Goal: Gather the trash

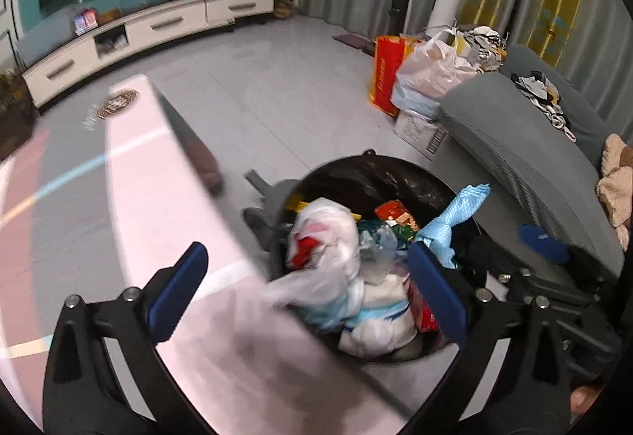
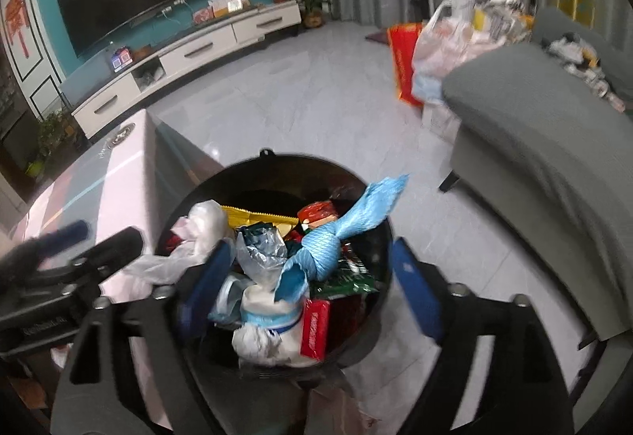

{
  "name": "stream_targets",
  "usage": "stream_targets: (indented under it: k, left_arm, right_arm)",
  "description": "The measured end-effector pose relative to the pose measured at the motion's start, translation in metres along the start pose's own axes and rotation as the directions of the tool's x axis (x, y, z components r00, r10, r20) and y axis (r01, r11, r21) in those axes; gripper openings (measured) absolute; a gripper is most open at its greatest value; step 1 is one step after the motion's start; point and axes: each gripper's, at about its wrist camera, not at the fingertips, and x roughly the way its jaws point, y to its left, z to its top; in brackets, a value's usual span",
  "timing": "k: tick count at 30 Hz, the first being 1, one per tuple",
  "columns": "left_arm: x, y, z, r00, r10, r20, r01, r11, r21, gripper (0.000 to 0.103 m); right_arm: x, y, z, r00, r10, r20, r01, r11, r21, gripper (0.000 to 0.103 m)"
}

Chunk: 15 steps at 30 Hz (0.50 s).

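Note:
A round black trash bin [image 1: 399,168] [image 2: 277,162] stands on the floor beside a pink table, full of trash. In it lie white plastic bags [image 1: 328,233] [image 2: 205,221], a twisted light blue cloth [image 1: 451,221] [image 2: 336,237], a red packet [image 2: 314,328] and a yellow wrapper [image 2: 257,215]. My left gripper [image 1: 304,288] is open and empty, over the table edge and the bin's left side. My right gripper [image 2: 308,284] is open and empty, right above the bin. Each gripper shows in the other's view [image 1: 542,241] [image 2: 79,237].
The pink table [image 1: 138,197] [image 2: 118,174] is at the left of the bin. A grey sofa [image 1: 534,142] [image 2: 554,118] is at the right. Bags and a box [image 1: 419,79] are piled by the sofa's far end. A TV cabinet [image 1: 158,27] lines the far wall.

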Motion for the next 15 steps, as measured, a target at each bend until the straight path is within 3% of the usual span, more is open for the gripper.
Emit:
stream_targets:
  k: [2, 6, 10, 12, 15]
  left_arm:
    - [-0.027, 0.003, -0.001, 1.0, 0.019, 0.022, -0.019, 1.0, 0.005, 0.1]
    - [-0.085, 0.001, -0.008, 0.991, 0.121, 0.064, -0.124, 0.991, 0.051, 0.1]
    - [-0.121, -0.004, -0.019, 0.979, 0.2, 0.05, -0.203, 0.977, 0.072, 0.101]
    - [-0.139, -0.005, -0.027, 0.984, 0.171, 0.049, -0.174, 0.982, 0.074, 0.101]
    - [-0.162, -0.005, -0.033, 0.99, 0.128, 0.058, -0.132, 0.989, 0.06, 0.101]
  right_arm:
    - [-0.021, 0.001, 0.001, 1.0, -0.008, 0.02, 0.008, 1.0, 0.009, 0.099]
    - [-0.066, 0.001, -0.004, 0.998, -0.03, 0.058, 0.028, 0.999, 0.034, 0.1]
    - [-0.11, 0.009, -0.011, 0.994, -0.066, 0.082, 0.066, 0.998, 0.008, 0.1]
    - [-0.133, 0.014, -0.015, 0.989, -0.097, 0.11, 0.099, 0.995, -0.016, 0.1]
    - [-0.162, 0.017, -0.021, 0.989, -0.075, 0.129, 0.081, 0.996, -0.038, 0.1]
